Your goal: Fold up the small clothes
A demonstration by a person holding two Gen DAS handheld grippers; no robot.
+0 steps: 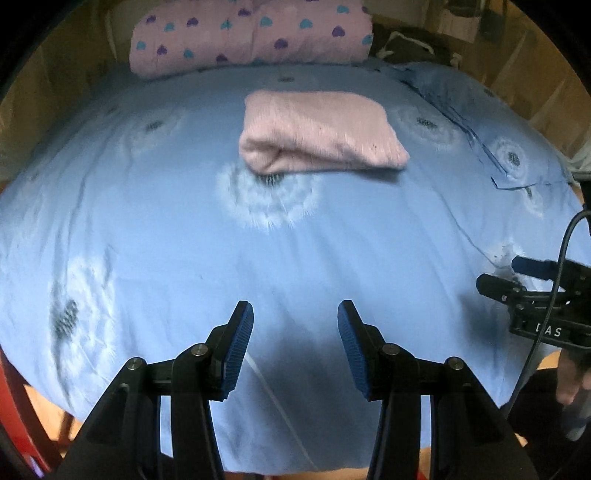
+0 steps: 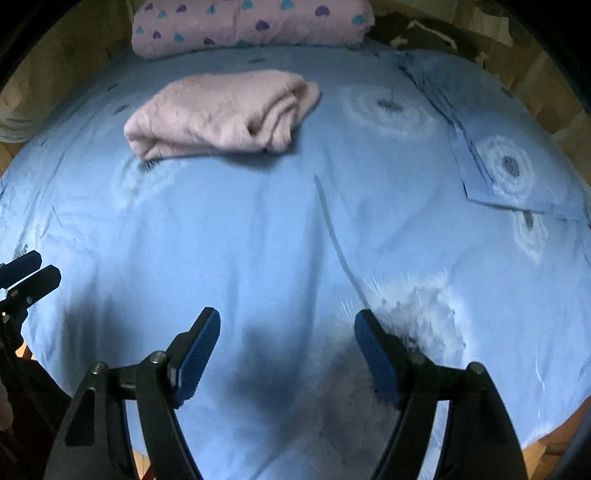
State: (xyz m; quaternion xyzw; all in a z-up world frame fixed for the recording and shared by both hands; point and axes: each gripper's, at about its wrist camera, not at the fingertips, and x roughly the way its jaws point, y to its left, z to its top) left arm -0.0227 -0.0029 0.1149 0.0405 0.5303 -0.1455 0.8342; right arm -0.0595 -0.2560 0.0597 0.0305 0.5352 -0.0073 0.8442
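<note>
Pink folded garment (image 1: 321,133) at upper centre on blue bedsheet (image 1: 184,229), left gripper (image 1: 295,314) and right gripper (image 2: 287,321) wide, empty, well apart from it; best released squarely, edges aligned.

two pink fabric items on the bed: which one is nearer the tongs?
The plain pink folded garment mid-bed, lying on the blue dandelion-print cover. The other, a pink heart-print bedding roll, sits behind it at the far edge.

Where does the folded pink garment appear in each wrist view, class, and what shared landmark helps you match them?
Left wrist: folded pink garment sits upper centre on the blue bedsheet.
Right wrist: it lies upper left.
Shared landmark: the heart-print pink bedding behind it.
</note>
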